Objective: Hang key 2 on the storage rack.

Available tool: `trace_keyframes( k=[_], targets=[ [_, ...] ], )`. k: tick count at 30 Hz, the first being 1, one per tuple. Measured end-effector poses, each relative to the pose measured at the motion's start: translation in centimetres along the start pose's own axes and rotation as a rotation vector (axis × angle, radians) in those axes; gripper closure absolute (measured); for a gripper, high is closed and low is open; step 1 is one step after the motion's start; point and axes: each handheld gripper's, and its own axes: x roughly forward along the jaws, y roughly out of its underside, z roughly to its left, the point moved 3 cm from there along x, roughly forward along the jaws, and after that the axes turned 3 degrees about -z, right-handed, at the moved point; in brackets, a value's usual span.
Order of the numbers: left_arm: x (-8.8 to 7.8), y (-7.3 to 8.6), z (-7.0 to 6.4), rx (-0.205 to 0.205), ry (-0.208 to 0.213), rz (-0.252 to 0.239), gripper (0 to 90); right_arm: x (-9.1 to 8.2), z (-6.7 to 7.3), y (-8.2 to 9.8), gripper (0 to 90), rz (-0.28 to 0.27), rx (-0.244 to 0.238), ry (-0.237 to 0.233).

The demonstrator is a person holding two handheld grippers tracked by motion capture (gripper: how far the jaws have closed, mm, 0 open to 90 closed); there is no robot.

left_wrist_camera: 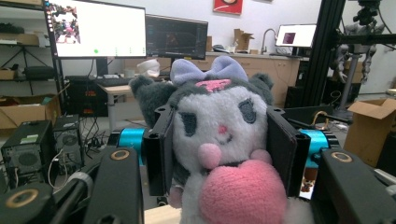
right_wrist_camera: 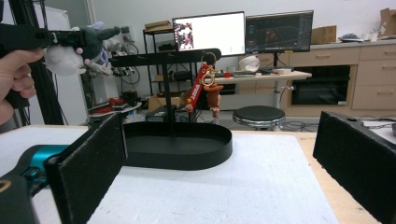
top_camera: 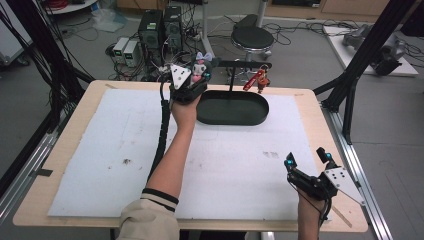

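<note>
My left gripper (top_camera: 200,70) is shut on a grey-and-white plush toy (left_wrist_camera: 219,135) with a lilac bow and a pink heart, held up at the far edge of the table by the left end of a black hanger bar (top_camera: 245,64). The plush (top_camera: 201,66) faces back toward the camera. A red strap keychain with a small figure (top_camera: 258,80) hangs from the bar over an oval black tray (top_camera: 232,119). My right gripper (top_camera: 308,159) rests open near the front right of the table, nothing between its pads (right_wrist_camera: 95,168), pointing at the tray (right_wrist_camera: 187,151) and keychain (right_wrist_camera: 205,88).
A white mat (top_camera: 100,150) covers most of the wooden table (top_camera: 75,107). Black frame posts (top_camera: 357,60) stand at the right. Beyond the far edge are a stool (top_camera: 252,37), computer towers (top_camera: 160,27) and cables on the floor.
</note>
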Motion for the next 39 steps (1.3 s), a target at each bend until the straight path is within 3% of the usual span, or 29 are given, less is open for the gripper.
trace_keyframes(
  k=[10,19,39],
  targets=[
    [0.8,0.5,0.0,0.027,-0.033,-0.012,49.5,0.1,-0.2,0.2,1.9,0.004,0.006,0.001],
    [1.7,0.5,0.6,0.015,-0.051,-0.003,49.5,0.2,-0.1,0.2,1.9,0.006,0.007,-0.005],
    [1.6,0.9,2.3,0.022,-0.073,0.011,47.4,0.2,-0.4,0.4,1.9,0.008,0.014,0.0]
  ],
)
